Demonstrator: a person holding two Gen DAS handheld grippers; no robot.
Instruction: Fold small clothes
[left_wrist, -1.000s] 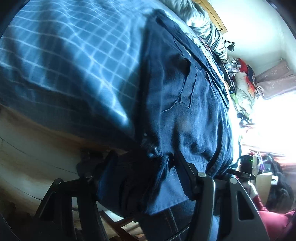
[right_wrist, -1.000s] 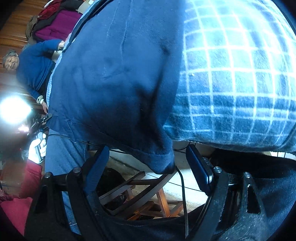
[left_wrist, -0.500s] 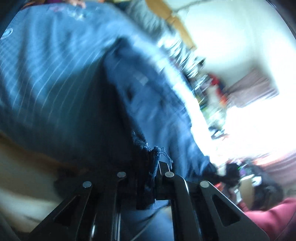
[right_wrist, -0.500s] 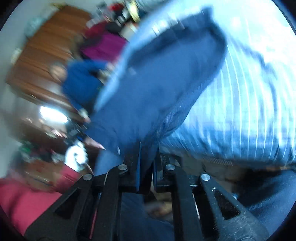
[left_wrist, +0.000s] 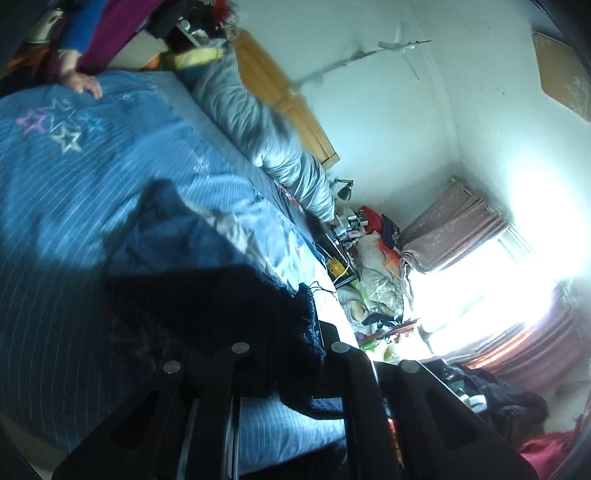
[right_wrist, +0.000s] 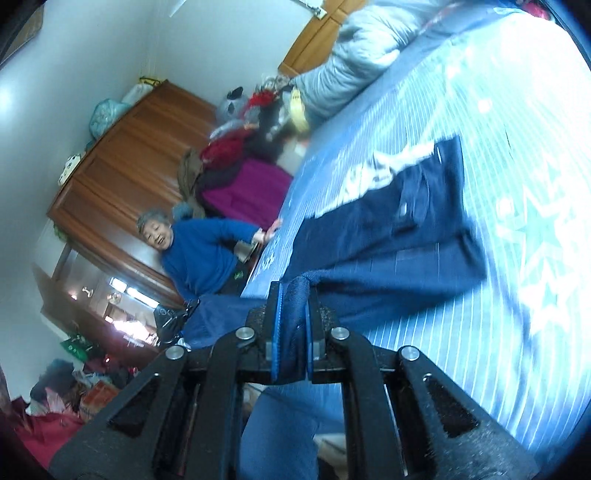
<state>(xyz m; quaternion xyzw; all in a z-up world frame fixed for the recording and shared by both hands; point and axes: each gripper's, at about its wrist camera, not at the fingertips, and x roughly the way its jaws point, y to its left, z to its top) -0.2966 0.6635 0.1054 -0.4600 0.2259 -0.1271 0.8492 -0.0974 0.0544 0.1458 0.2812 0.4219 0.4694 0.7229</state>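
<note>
My two grippers, left gripper (left_wrist: 291, 354) and right gripper (right_wrist: 293, 321), each pinch one navy garment (right_wrist: 399, 236), stretched lengthwise away across the bed (right_wrist: 517, 206).

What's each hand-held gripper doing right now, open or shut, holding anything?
Left hand-held gripper: shut on the dark garment's edge.
Right hand-held gripper: shut on the same garment's hem, over the bed.
</note>
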